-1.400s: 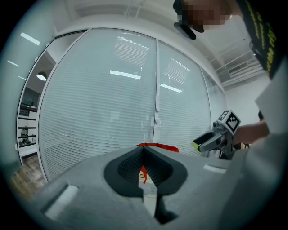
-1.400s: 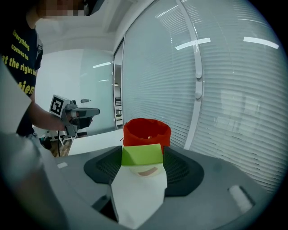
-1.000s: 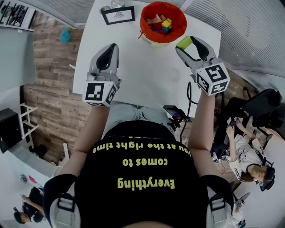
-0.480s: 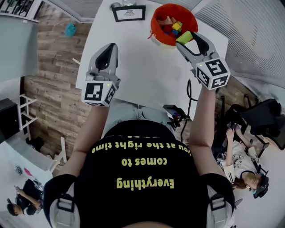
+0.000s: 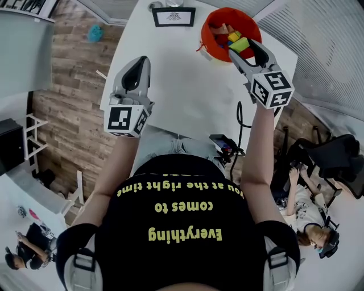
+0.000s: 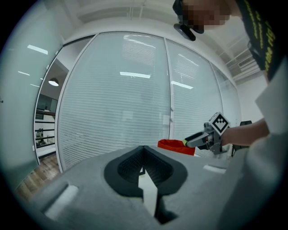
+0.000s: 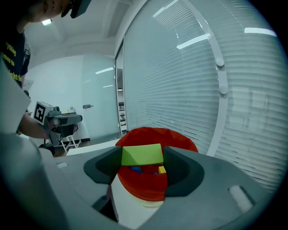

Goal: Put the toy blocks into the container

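On the left, the left gripper (image 5: 141, 61) is hanging over the near part of the white table (image 5: 187, 91), well apart from the container. In the left gripper view its jaws are pressing together at the tips, with nothing between them. Further along, a framed card (image 5: 173, 16) is lying at the table's far edge. Just right of it, the red container (image 5: 211, 24) is standing near the far right corner, holding several toy blocks (image 5: 234, 36), yellow, blue and red among them. On the right, the right gripper (image 5: 244, 48) is clamping a green block (image 7: 142, 155) between its two pads. It is holding the block over the container's near rim. A black cable (image 5: 241, 122) is hanging off the table's right edge.
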Motion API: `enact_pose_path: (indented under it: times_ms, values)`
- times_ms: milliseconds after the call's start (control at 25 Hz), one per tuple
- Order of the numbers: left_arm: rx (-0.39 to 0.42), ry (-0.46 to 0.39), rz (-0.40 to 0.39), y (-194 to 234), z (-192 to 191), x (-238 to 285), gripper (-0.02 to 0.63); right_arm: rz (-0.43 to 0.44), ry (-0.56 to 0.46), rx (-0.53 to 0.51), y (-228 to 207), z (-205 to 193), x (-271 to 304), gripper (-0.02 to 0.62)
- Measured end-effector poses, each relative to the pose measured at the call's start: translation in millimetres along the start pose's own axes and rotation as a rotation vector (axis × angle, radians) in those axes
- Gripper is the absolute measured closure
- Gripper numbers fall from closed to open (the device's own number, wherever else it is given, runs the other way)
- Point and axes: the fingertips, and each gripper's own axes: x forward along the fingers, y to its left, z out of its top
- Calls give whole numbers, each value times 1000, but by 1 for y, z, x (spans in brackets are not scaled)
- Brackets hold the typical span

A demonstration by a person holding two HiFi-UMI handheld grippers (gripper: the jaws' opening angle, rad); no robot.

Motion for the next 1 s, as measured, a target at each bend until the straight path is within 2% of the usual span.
enact_pose_path:
  times_ms: [1000]
  values:
    - [-5,5,-22,-7,-2,12,607,-1,-32,25,-2,1,6,295]
